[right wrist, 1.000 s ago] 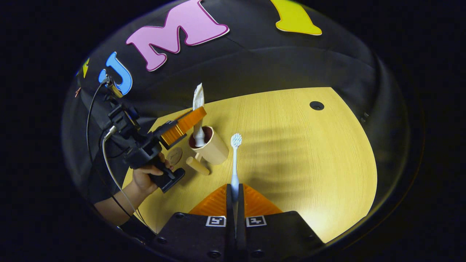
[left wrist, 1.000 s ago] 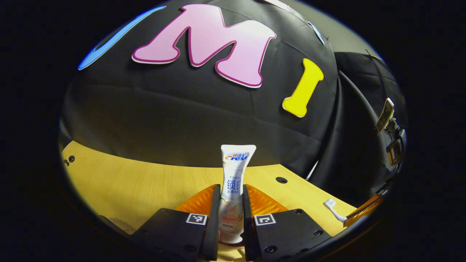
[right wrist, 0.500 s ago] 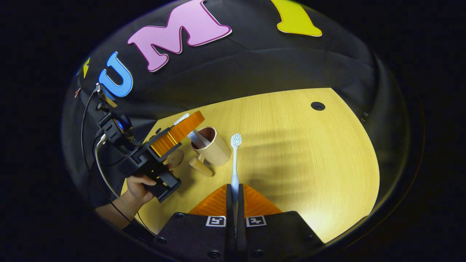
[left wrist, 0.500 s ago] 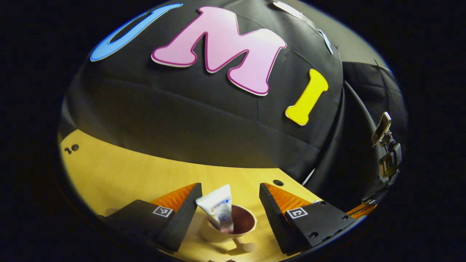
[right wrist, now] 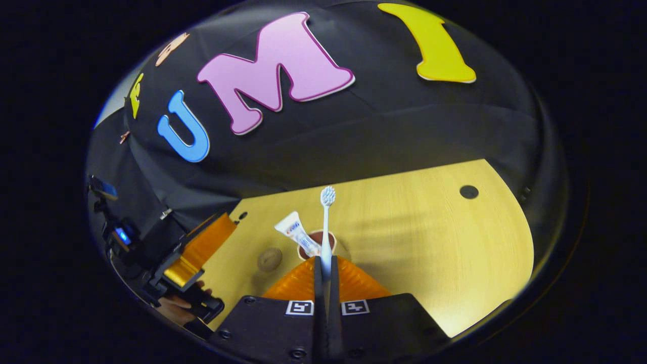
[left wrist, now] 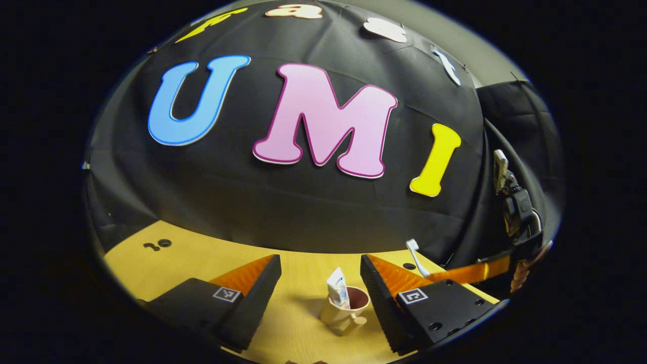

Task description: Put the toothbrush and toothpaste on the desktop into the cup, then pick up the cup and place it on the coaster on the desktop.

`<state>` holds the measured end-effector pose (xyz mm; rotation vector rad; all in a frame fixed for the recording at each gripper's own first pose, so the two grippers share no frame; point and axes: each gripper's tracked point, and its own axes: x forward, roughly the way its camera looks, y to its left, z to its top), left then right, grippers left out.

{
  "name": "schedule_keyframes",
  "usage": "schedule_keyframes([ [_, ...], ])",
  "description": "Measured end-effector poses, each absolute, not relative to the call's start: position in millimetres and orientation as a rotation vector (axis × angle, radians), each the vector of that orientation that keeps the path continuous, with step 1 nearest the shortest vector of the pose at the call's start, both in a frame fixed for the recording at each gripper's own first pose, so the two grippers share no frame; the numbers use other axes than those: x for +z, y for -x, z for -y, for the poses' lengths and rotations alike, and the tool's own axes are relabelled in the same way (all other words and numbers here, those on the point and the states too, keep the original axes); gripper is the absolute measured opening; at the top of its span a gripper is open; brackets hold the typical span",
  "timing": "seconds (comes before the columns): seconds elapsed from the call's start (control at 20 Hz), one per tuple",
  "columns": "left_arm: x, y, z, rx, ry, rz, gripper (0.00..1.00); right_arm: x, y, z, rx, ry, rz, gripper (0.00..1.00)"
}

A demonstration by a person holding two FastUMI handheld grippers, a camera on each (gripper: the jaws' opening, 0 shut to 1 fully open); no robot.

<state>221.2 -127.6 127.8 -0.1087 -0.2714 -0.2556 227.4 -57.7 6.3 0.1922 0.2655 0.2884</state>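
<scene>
The tan cup [left wrist: 339, 312] with a stub handle stands on the wooden desktop [left wrist: 202, 258], and the white toothpaste tube [left wrist: 337, 290] leans inside it. My left gripper [left wrist: 319, 264] is open, drawn back from the cup, with nothing between its fingers. My right gripper [right wrist: 326, 260] is shut on the handle of the white toothbrush [right wrist: 326, 222], bristle end up. It hovers just above the cup [right wrist: 317, 236], where the toothpaste [right wrist: 294, 231] tilts left. The round coaster [right wrist: 270, 259] lies left of the cup. From the left gripper view, the right gripper [left wrist: 467, 273] and toothbrush [left wrist: 413, 250] hang at right.
A hand [right wrist: 177, 309] holds the left gripper [right wrist: 199, 250] at the desktop's left edge. Bare desktop [right wrist: 429, 242] spreads to the right, with a cable hole [right wrist: 468, 191] far right. Small holes [left wrist: 164, 243] mark the far left corner. Black cloth closes the back.
My left gripper opened, dropped the toothpaste into the cup and pulled back. My right gripper carried the toothbrush forward until it hangs over the cup.
</scene>
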Motion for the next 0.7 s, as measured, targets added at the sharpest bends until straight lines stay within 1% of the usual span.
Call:
schedule_keyframes([
  [0.15, 125.3, -196.2, 119.1, -0.241, 0.153, 0.267, 0.97, 23.7, -256.1, 47.3, 0.304, -0.18, -0.181, 0.05],
  [0.3, 108.7, -182.9, 104.1, -0.214, 0.204, 0.242, 0.97, 34.3, -281.2, 35.8, 0.323, -0.225, -0.109, 0.05],
  [0.45, 87.8, -179.0, 86.8, -0.171, 0.224, 0.205, 0.98, 37.2, -304.4, 29.0, 0.326, -0.228, -0.046, 0.05],
  [0.55, 76.6, -176.7, 77.4, -0.145, 0.209, 0.201, 0.98, 31.1, -317.9, 27.6, 0.32, -0.223, -0.031, 0.05],
  [0.7, 62.4, -182.5, 70.3, -0.137, 0.202, 0.188, 0.97, 24.1, -337.7, 26.3, 0.31, -0.209, -0.002, 0.05],
])
